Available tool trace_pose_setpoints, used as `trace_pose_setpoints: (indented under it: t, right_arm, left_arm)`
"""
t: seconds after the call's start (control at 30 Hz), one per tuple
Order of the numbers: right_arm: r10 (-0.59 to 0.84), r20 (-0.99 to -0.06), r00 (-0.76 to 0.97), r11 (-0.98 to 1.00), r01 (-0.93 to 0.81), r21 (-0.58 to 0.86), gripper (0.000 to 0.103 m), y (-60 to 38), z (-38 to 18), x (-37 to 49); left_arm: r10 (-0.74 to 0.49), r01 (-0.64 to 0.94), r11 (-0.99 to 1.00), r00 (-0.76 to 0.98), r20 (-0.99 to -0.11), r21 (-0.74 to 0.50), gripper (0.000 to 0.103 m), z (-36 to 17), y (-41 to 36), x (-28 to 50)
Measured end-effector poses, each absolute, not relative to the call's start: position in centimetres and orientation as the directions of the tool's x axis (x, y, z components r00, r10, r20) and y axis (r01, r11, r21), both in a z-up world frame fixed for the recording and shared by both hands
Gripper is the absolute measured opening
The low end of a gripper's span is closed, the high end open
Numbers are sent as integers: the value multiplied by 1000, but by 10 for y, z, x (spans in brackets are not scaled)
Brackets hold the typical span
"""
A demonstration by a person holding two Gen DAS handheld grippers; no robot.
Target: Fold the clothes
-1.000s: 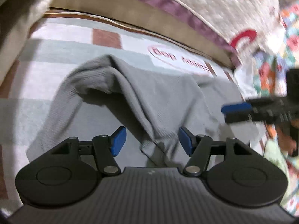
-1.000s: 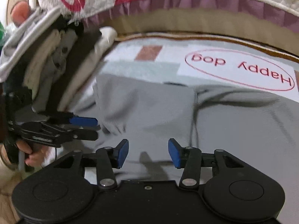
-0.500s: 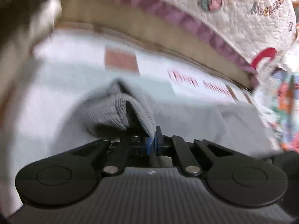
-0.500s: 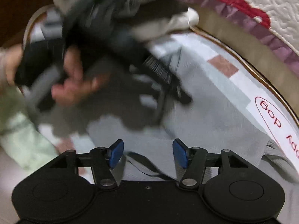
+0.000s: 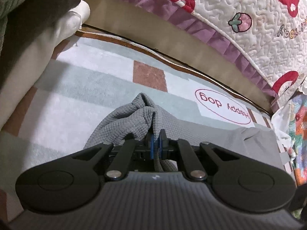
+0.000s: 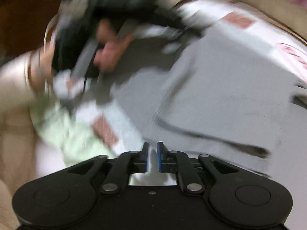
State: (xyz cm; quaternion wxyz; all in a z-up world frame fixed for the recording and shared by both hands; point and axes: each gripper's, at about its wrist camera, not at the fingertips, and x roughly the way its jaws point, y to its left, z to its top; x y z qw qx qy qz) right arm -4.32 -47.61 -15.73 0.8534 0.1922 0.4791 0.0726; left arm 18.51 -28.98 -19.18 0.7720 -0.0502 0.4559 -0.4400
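Note:
A grey waffle-knit garment (image 5: 134, 122) lies on a patterned rug. My left gripper (image 5: 156, 143) is shut on a bunched fold of it and lifts the cloth off the rug. In the blurred right wrist view the same grey garment (image 6: 220, 95) spreads flat ahead and to the right. My right gripper (image 6: 152, 158) is nearly shut, its blue pads close together at the garment's near edge; whether cloth is pinched between them I cannot tell. The left hand with its gripper (image 6: 92, 44) shows at upper left of that view.
The rug (image 5: 76, 88) has a "Happy dog" oval (image 5: 223, 107). A quilted bed cover (image 5: 239, 15) hangs behind it. A pile of clothes (image 5: 28, 19) sits at left. A light green garment (image 6: 63, 126) lies at the rug's near left.
My left gripper closed on a fold of the grey garment and raised it. My right gripper swung left and closed from open to nearly shut at the garment's edge.

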Motion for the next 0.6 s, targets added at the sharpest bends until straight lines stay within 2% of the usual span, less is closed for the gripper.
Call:
trace_pose_setpoints:
  t: [0.03, 0.07, 0.1, 0.2, 0.27, 0.3, 0.33, 0.4, 0.43, 0.47, 0.5, 0.57, 0.6]
  right_arm:
    - [303, -769, 563, 898, 101, 427, 39, -488, -152, -47]
    - [295, -748, 594, 878, 140, 457, 55, -499, -147, -52]
    - [283, -728, 625, 855, 180, 487, 61, -512, -143, -56]
    - [145, -715, 684, 750, 395, 531, 62, -563, -146, -64]
    - [92, -710, 698, 677, 480, 559, 62, -590, -154, -65]
    - [85, -706, 703, 648, 500, 575, 62, -601, -158, -64]
    - [80, -702, 707, 619, 517, 591, 62, -612, -164, -62]
    - [113, -700, 706, 581, 524, 622, 63, -618, -180, -49]
    - [126, -703, 700, 568, 530, 630, 63, -620, -187, -42]
    - [143, -709, 691, 560, 535, 633, 63, -621, -194, -35]
    - [146, -696, 703, 562, 520, 643, 64, -620, -197, -31]
    - [145, -662, 736, 569, 485, 664, 60, -619, -198, -24]
    - [140, -641, 755, 573, 466, 674, 50, -620, -197, -22]
  left_arm:
    - [-725, 633, 607, 194, -661, -481, 5, -193, -289, 185]
    - [-726, 631, 605, 188, -661, -485, 7, -193, -289, 185]
    - [-733, 623, 596, 165, -660, -506, 8, -194, -289, 186]
    - [-769, 590, 553, 89, -633, -589, 17, -198, -287, 185]
    - [-786, 581, 528, 60, -615, -619, 40, -201, -287, 185]
    - [-787, 574, 530, 60, -614, -624, 46, -204, -289, 186]
    - [-790, 561, 534, 64, -610, -633, 47, -207, -291, 189]
    - [-796, 532, 545, 84, -600, -648, 44, -209, -295, 195]
    - [-793, 526, 555, 100, -601, -645, 38, -208, -297, 197]
    - [-790, 541, 559, 119, -601, -628, 14, -205, -300, 197]
    - [-785, 569, 568, 157, -599, -595, 5, -201, -303, 195]
    - [-774, 621, 584, 232, -589, -523, 4, -192, -309, 192]
    - [-768, 640, 592, 266, -582, -489, 4, -189, -311, 191]
